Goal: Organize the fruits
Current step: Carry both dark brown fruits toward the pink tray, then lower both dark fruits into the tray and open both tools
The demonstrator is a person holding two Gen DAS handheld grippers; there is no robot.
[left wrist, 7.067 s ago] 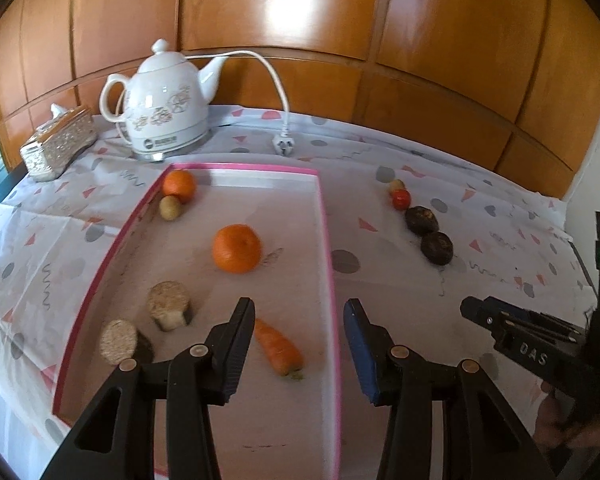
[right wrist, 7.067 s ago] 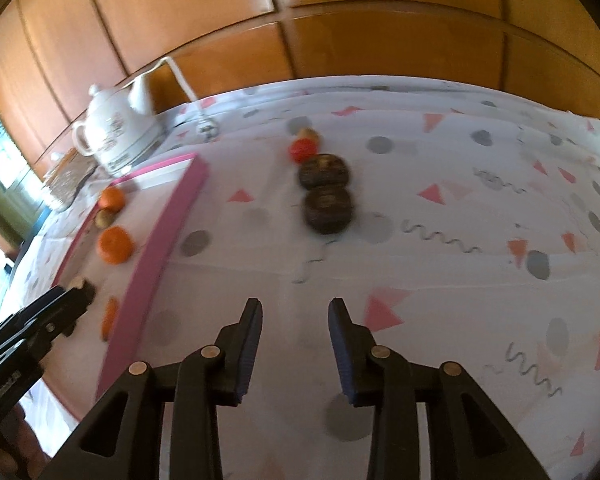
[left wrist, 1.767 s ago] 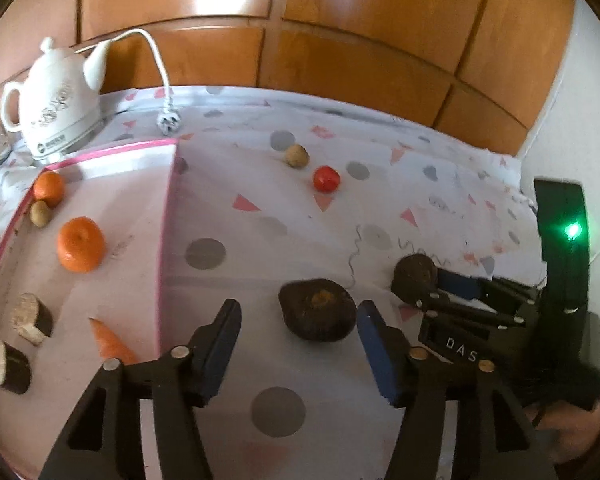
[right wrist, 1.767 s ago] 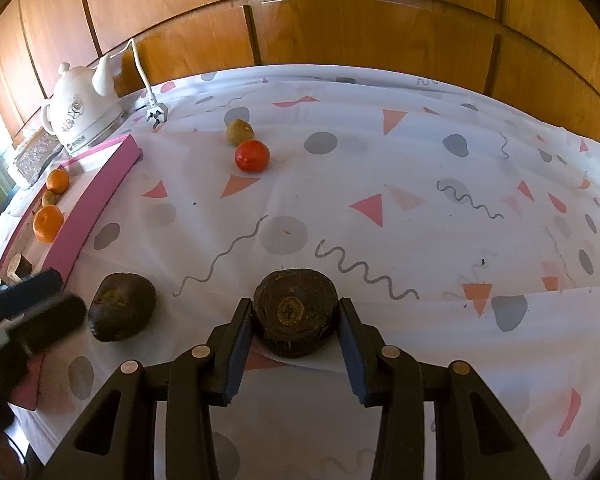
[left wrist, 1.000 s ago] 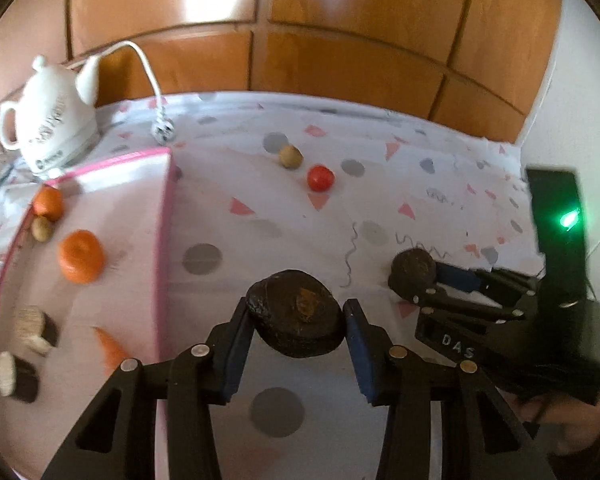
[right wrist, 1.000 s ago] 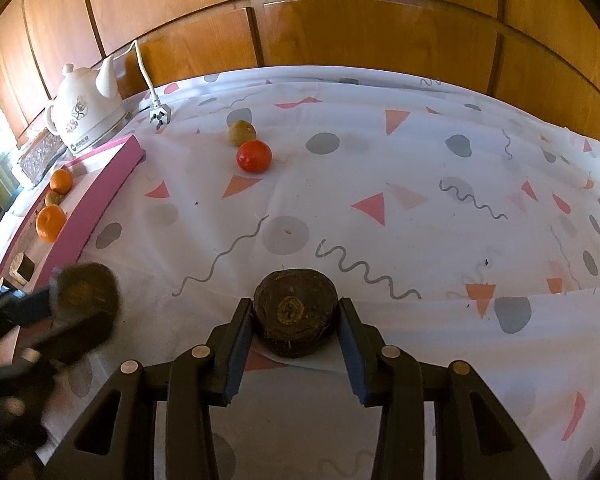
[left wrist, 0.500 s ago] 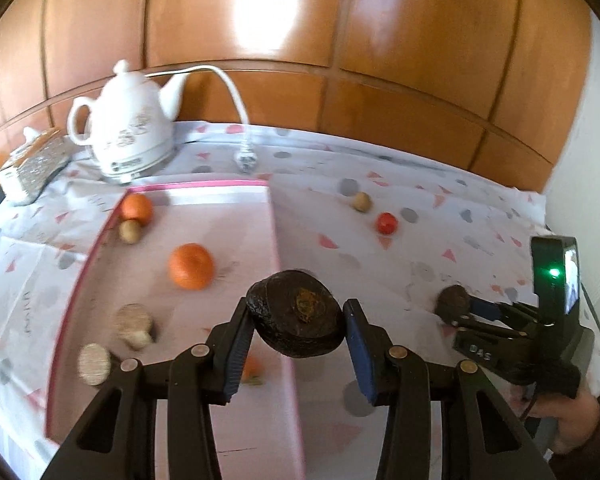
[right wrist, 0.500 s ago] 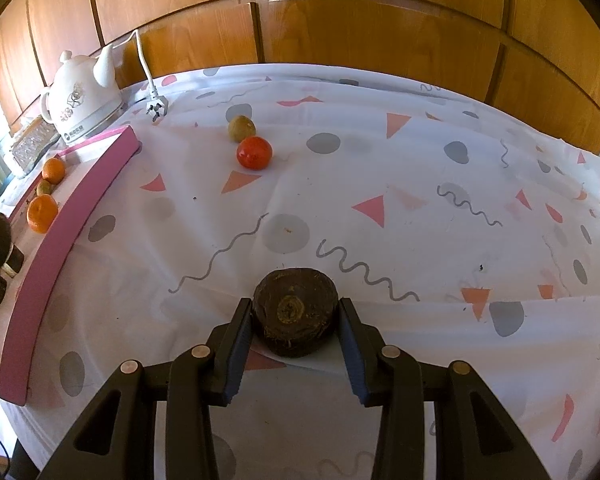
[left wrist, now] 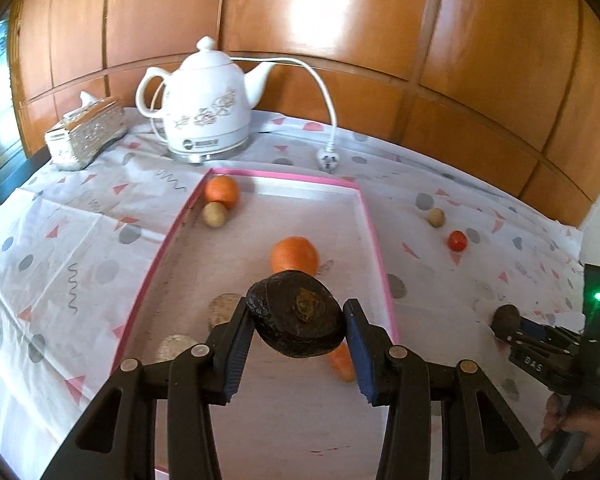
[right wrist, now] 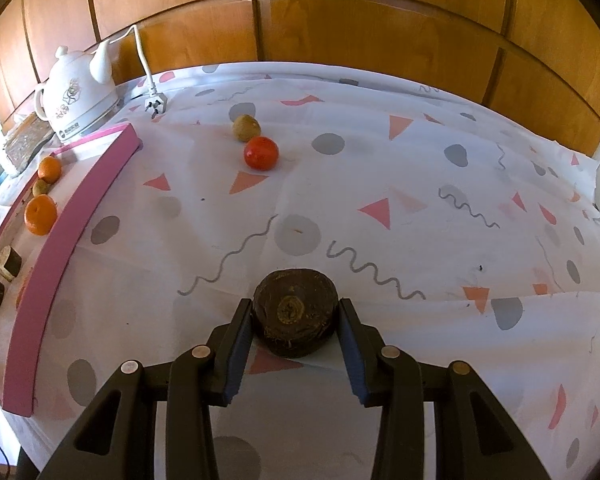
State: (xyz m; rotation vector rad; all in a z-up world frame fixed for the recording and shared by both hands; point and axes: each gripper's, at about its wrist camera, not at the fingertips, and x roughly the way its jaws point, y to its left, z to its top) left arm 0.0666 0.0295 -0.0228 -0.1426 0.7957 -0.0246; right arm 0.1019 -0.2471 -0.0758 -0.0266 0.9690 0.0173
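Note:
My left gripper (left wrist: pixel 298 330) is shut on a dark brown round fruit (left wrist: pixel 296 314) and holds it above the pink-rimmed tray (left wrist: pixel 374 240). In the tray lie two oranges (left wrist: pixel 294 256), a small tan fruit (left wrist: pixel 215 214), a carrot (left wrist: pixel 342 362) and two cut pieces (left wrist: pixel 224 312). My right gripper (right wrist: pixel 296 330) is shut on a second dark brown fruit (right wrist: pixel 295 312) that rests on the tablecloth. A red fruit (right wrist: pixel 261 153) and a tan fruit (right wrist: pixel 246 127) lie on the cloth farther back. The right gripper also shows in the left wrist view (left wrist: pixel 512 326).
A white electric kettle (left wrist: pixel 204 108) with its cord and plug (left wrist: pixel 326 158) stands behind the tray. A silver tissue box (left wrist: pixel 86 132) sits at the back left. Wooden wall panels run behind the table. The tray's pink wall (right wrist: pixel 76 220) lies left of my right gripper.
My left gripper has carried its dark fruit left from the cloth to above the tray. My right gripper stays shut on its fruit in the same spot.

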